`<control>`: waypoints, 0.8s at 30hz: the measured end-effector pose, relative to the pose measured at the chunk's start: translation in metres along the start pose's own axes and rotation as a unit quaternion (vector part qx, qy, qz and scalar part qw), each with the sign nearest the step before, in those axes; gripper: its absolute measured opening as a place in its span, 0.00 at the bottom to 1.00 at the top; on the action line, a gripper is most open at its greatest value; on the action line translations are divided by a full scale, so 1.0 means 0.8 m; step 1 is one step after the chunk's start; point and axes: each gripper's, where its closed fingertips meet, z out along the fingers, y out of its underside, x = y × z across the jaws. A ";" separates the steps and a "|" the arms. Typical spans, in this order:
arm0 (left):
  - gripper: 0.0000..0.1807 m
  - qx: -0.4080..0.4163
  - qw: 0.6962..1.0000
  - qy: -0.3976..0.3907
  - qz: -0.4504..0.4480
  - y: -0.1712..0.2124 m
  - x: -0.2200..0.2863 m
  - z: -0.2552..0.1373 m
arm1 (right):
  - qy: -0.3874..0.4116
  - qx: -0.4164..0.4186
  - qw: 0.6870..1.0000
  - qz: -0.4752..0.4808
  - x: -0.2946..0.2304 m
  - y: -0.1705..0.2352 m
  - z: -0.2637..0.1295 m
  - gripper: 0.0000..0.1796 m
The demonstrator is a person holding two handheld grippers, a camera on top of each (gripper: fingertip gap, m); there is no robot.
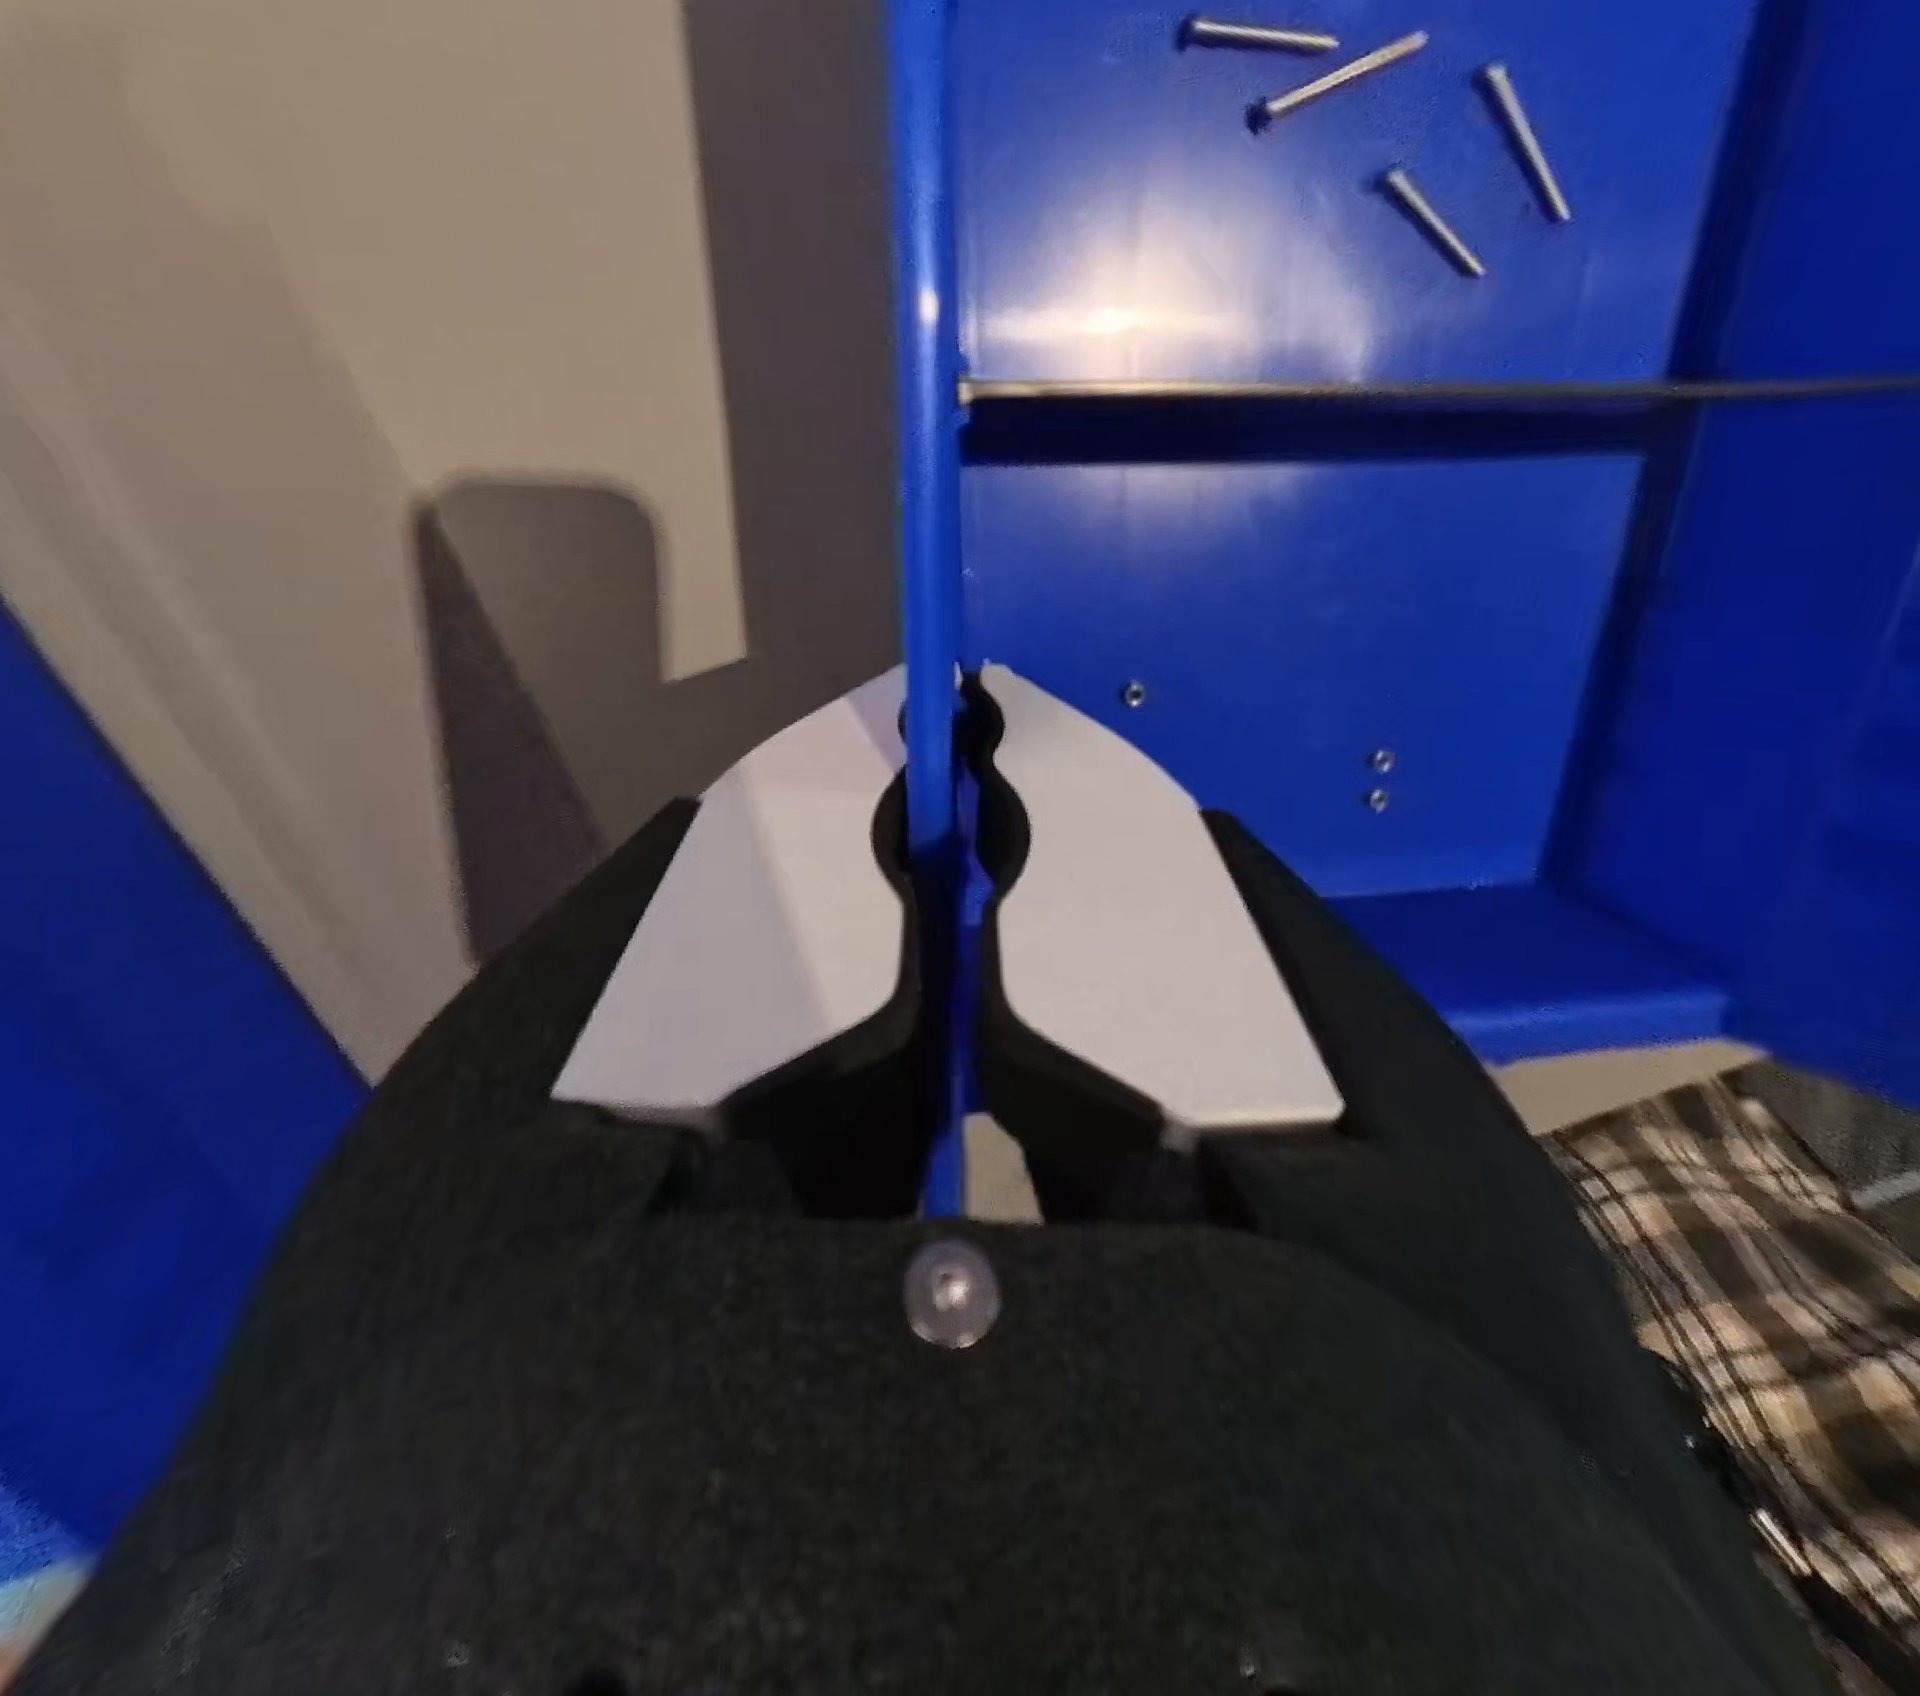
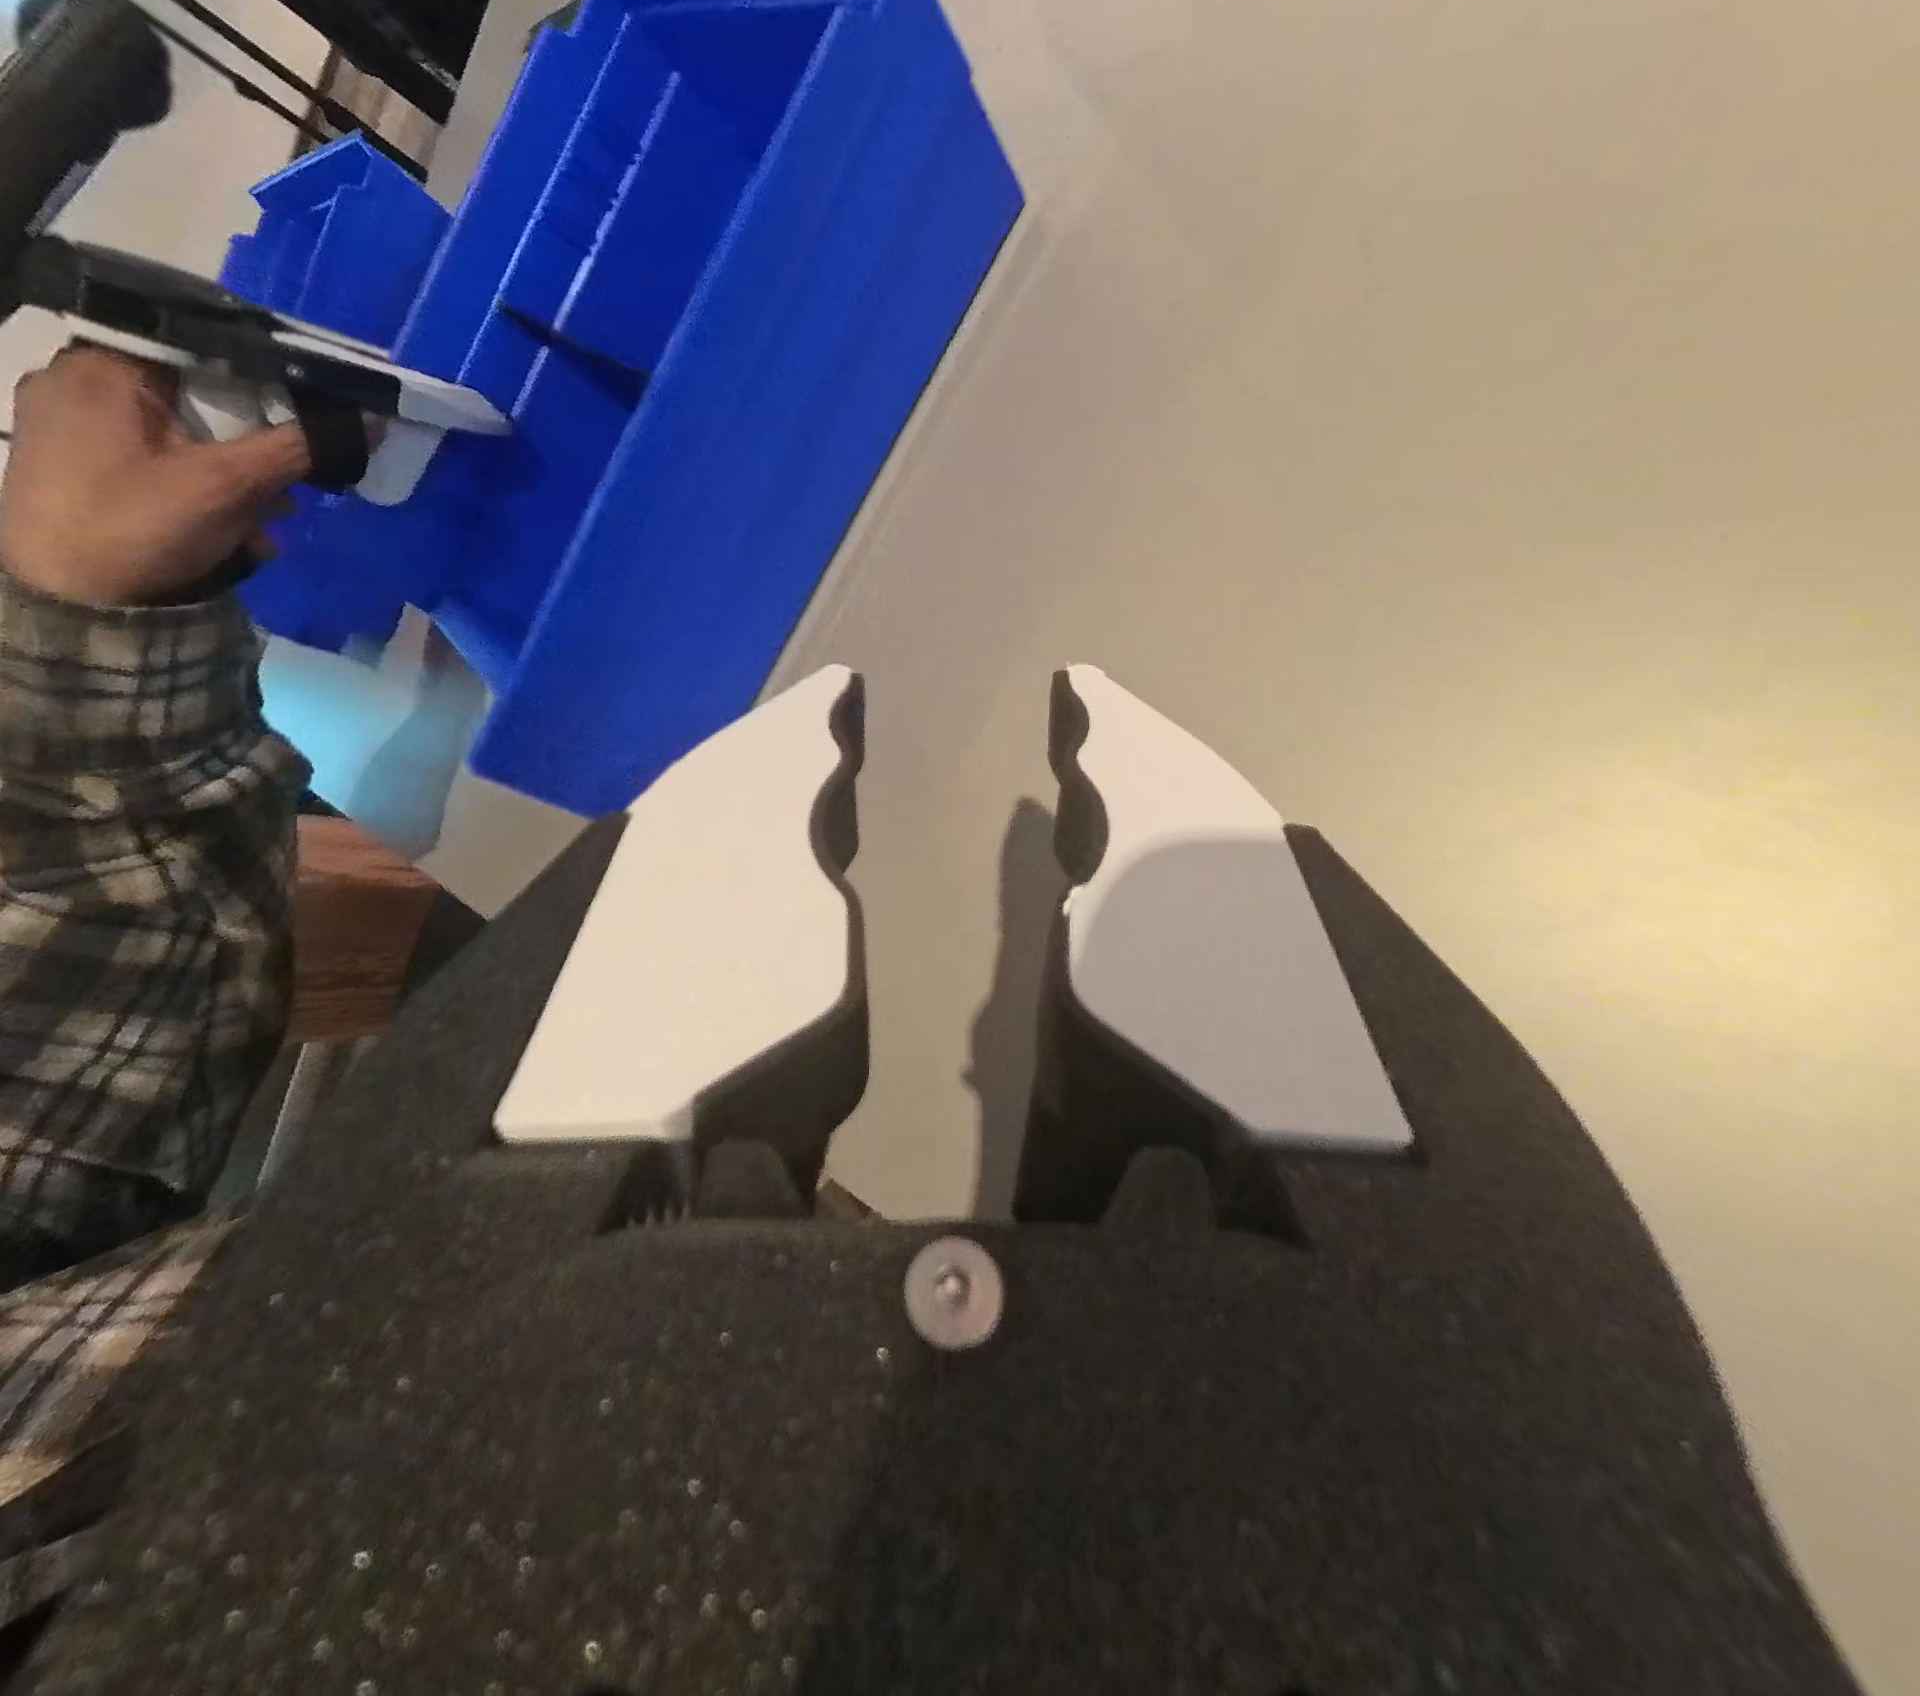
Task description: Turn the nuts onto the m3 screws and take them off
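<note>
A blue bin [image 1: 1299,607] with a black divider [image 1: 1351,391] holds several long silver screws [image 1: 1423,140] in its far compartment and three small nuts [image 1: 1380,759] in the near one. My left gripper [image 1: 951,690] is shut on the bin's left wall [image 1: 925,296]. In the right wrist view the same blue bin [image 2: 790,358] stands on the table at upper left, with the left gripper [image 2: 457,415] clamped on its side. My right gripper [image 2: 956,690] is open and empty, over the bare table to the right of the bin.
A second blue bin [image 2: 332,233] stands behind the first; another blue surface [image 1: 125,919] shows at the left edge of the left wrist view. A person's hand [image 2: 125,483] and plaid sleeve [image 2: 125,867] hold the left gripper. The beige table [image 2: 1455,296] extends to the right.
</note>
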 end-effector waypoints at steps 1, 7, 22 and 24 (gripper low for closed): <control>0.03 0.005 1.000 -0.005 -0.011 0.004 -0.009 -0.002 | -0.003 -0.003 1.000 0.000 0.000 0.001 0.002 0.19; 0.03 0.025 0.996 -0.020 -0.088 0.032 -0.065 -0.016 | -0.014 -0.011 1.000 -0.004 -0.003 0.000 0.013 0.18; 0.03 0.047 0.986 -0.028 -0.157 0.061 -0.121 -0.031 | -0.032 -0.027 0.999 -0.017 -0.020 0.002 0.028 0.18; 0.03 0.049 0.986 -0.028 -0.158 0.060 -0.124 -0.031 | -0.032 -0.028 0.999 -0.017 -0.021 0.003 0.027 0.18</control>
